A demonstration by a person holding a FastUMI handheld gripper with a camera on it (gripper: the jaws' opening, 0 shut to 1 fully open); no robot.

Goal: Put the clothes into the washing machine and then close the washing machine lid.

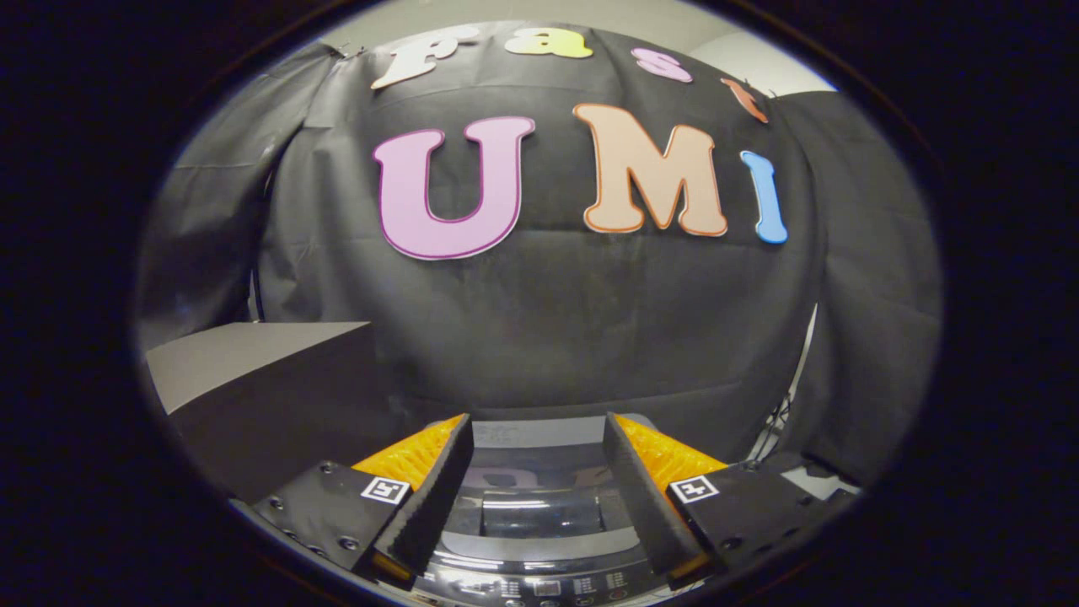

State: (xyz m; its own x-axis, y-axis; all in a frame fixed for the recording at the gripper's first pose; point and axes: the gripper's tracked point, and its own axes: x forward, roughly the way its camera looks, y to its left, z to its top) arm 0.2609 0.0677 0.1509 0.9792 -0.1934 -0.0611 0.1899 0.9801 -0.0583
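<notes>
gripper (537,438) hangs spread wide and empty above the shut washing machine lid (539,506).

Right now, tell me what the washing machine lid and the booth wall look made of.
Washing machine lid: glossy dark glass or plastic, probably; it mirrors light streaks. It lies between the open tool fingers. Booth wall: matte black cloth, creased and seamed.

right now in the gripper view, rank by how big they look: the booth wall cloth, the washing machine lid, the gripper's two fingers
1. Booth wall cloth, by far the largest.
2. Washing machine lid, seen between the open fingers.
3. Fingers: they look about alike, and sit nearest the camera, so their rank against the lid is unsure.
</notes>
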